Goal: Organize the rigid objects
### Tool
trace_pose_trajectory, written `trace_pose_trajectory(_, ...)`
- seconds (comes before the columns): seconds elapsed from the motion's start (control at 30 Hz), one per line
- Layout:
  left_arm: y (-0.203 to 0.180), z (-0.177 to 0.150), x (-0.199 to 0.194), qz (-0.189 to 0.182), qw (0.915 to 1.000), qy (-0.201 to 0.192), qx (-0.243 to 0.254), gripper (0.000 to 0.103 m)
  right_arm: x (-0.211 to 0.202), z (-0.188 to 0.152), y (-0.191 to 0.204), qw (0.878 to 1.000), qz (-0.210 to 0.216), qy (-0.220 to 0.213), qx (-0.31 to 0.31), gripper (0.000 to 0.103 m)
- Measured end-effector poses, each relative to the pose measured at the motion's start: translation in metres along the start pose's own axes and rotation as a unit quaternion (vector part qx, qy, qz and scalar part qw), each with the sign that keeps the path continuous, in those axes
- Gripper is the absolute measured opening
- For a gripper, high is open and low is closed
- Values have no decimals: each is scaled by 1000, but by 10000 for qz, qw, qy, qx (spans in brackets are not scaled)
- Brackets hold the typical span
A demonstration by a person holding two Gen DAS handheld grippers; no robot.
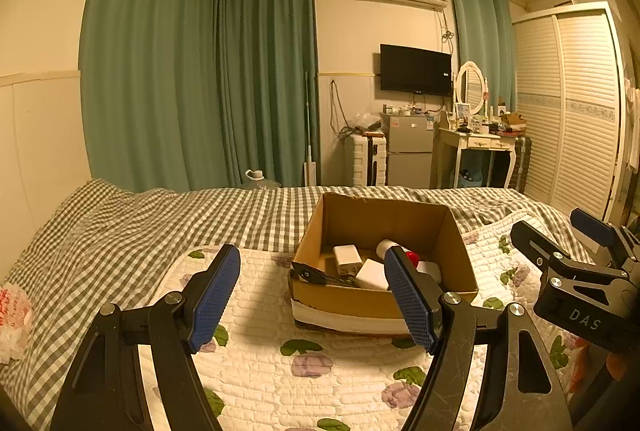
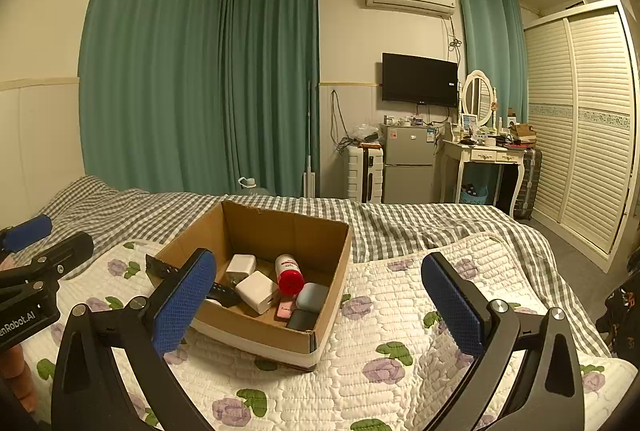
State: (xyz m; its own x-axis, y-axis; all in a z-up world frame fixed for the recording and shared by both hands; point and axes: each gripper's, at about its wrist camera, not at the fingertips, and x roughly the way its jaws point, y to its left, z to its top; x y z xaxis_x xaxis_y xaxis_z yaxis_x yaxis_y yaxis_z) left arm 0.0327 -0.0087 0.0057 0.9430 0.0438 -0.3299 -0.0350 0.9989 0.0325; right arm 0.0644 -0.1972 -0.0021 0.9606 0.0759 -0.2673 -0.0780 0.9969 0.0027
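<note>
An open cardboard box (image 2: 280,231) sits on the flowered quilt (image 2: 400,311). In it lie two white chargers (image 2: 256,291), a red-capped bottle (image 2: 290,277), a grey-blue case (image 2: 312,297), a pink item (image 2: 285,310), a dark case (image 2: 302,320) and a black strap (image 2: 160,267). My left gripper (image 1: 312,295) stands open just short of the box (image 1: 380,223), nothing between its blue pads. My right gripper (image 2: 320,303) is open too, near the box's right front corner, and holds nothing. Each gripper shows in the other's view: right gripper (image 1: 560,235), left gripper (image 2: 48,239).
The quilt lies over a grey checked bedspread (image 1: 140,223). A crumpled plastic bag (image 1: 12,315) sits at the bed's left edge. Beyond the bed are green curtains (image 1: 180,71), a small fridge (image 2: 408,167), a dressing table (image 2: 484,155) and a louvred wardrobe (image 2: 580,131).
</note>
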Motion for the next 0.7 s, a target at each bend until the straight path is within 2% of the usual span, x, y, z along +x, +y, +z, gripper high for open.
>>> trace_pose_trajectory(0.7,0,-1,0,9,10000,33,20,77,1,-2,2,10000,-14,65,32,103)
